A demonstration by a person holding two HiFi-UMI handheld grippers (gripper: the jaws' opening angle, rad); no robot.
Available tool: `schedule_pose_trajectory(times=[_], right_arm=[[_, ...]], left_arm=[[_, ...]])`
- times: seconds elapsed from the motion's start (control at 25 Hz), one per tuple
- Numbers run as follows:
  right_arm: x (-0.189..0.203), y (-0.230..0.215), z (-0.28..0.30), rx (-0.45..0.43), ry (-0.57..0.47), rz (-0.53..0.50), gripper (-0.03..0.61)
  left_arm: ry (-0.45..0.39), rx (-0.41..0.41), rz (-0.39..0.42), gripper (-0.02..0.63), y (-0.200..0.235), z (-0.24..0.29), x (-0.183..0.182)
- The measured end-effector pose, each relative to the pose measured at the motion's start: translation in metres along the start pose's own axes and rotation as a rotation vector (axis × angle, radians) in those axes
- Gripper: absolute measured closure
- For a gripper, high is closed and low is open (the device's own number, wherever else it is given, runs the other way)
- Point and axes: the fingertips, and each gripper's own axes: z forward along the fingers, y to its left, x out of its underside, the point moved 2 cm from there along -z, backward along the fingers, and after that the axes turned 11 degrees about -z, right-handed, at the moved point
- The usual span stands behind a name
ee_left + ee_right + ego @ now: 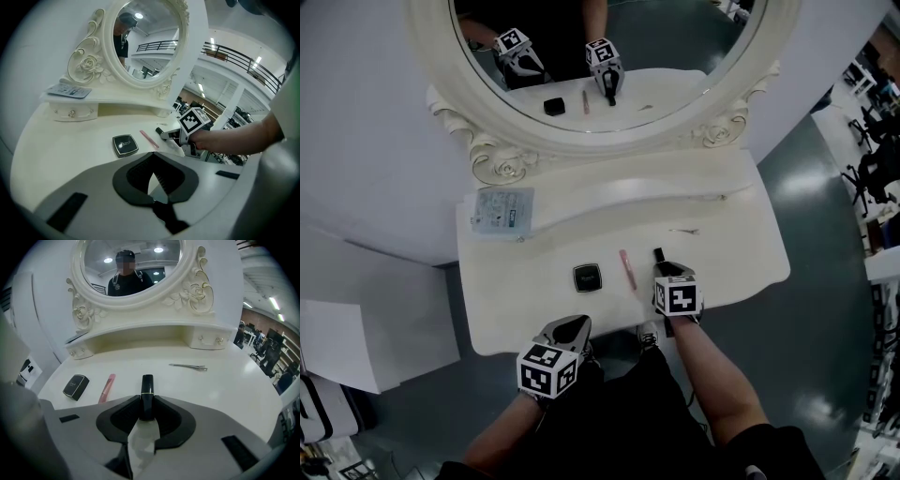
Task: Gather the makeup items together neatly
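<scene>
Right gripper (147,401) has its jaws partly apart and clamped on a black lipstick tube (147,383), low at the front of the white vanity table (741,234). The tube is just right of the pink stick (627,269) and the black compact (587,277). Left gripper (570,330) is fully closed on nothing at the table's near edge, and a metal clip (684,230) lies farther back, apart.
</scene>
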Motion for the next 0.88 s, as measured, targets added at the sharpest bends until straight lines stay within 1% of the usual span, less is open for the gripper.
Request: schedule_pose_trajectory(times=[0.12,0.32,0.4,0.52,0.6,0.72,0.88], right_arm=[[0.0,0.0,0.0,-0.003,0.002,0.005,0.465],[0.003,-0.003,0.0,-0.001,0.002,0.042,0.463],[-0.001,-0.004,-0.002,-0.012,-0.025,0.048,0.46],[-0.011,-0.001,-0.011,-0.047,-0.075,0.042,0.404],[-0.018,-0.003,-0.02,-0.066,-0.114,0.04,0.403],[-0.024,-0.02,-0.035,-0.072,-0.164,0.014,0.405],[-0.021,-0.061,-0.043,-0.08,-0.165,-0.081,0.407]], left_arm=[[0.001,0.001,-0.004,0.606,0.0,-0.001,0.002],[-0.001,0.002,-0.008,0.606,-0.004,-0.002,0.005],[-0.002,0.0,-0.008,0.606,-0.006,-0.003,0.007],[-0.003,-0.001,-0.005,0.606,-0.008,-0.004,0.008],[-0.004,0.001,-0.001,0.606,-0.011,-0.002,0.007],[-0.008,0.009,0.009,0.606,-0.02,0.001,0.004],[-0.019,0.016,0.017,0.606,-0.035,0.009,0.0]])
